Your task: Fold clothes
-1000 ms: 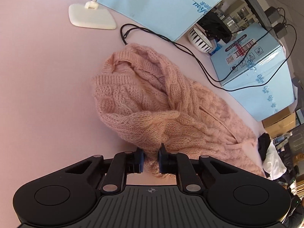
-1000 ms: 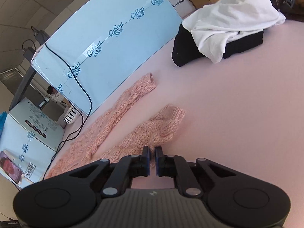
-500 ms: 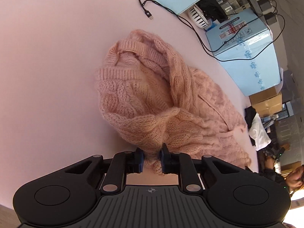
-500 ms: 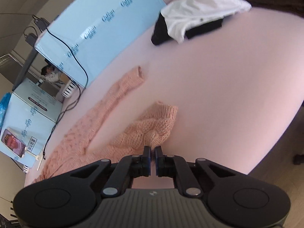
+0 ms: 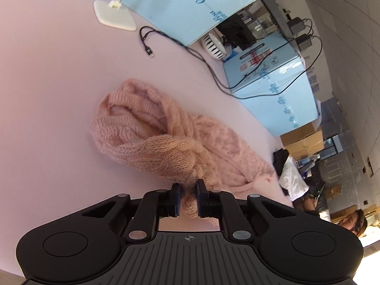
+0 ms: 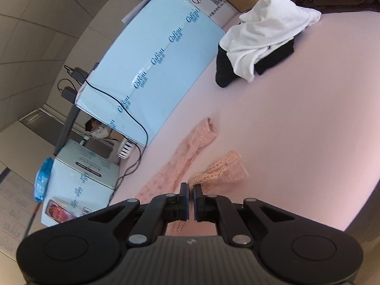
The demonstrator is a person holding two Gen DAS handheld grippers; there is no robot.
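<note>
Left wrist view: left gripper (image 5: 188, 198) clamps a bunched fold of the pink sweater (image 5: 166, 140), pinch partly hidden by knit. Right gripper (image 6: 191, 200), frame bottom, closed; its hold on the knit can't be made out. Sleeve cuff (image 6: 210, 128) mid-frame on the pink table (image 6: 296, 130).

Fuzzy knit on a smooth matt counter

The pink sweater (image 5: 180, 142) is loose, hairy cable-knit wool, open enough to look see-through where it is bunched. The pink counter (image 5: 52, 99) is smooth and matt. The left gripper (image 5: 188, 198) is matt black plastic with ribbed housing and dull metal rivets. Near the counter's far edge, the blue boxes (image 6: 152, 71) look slightly glossy, and the white cloth (image 6: 268, 30) is smooth woven fabric.
</note>
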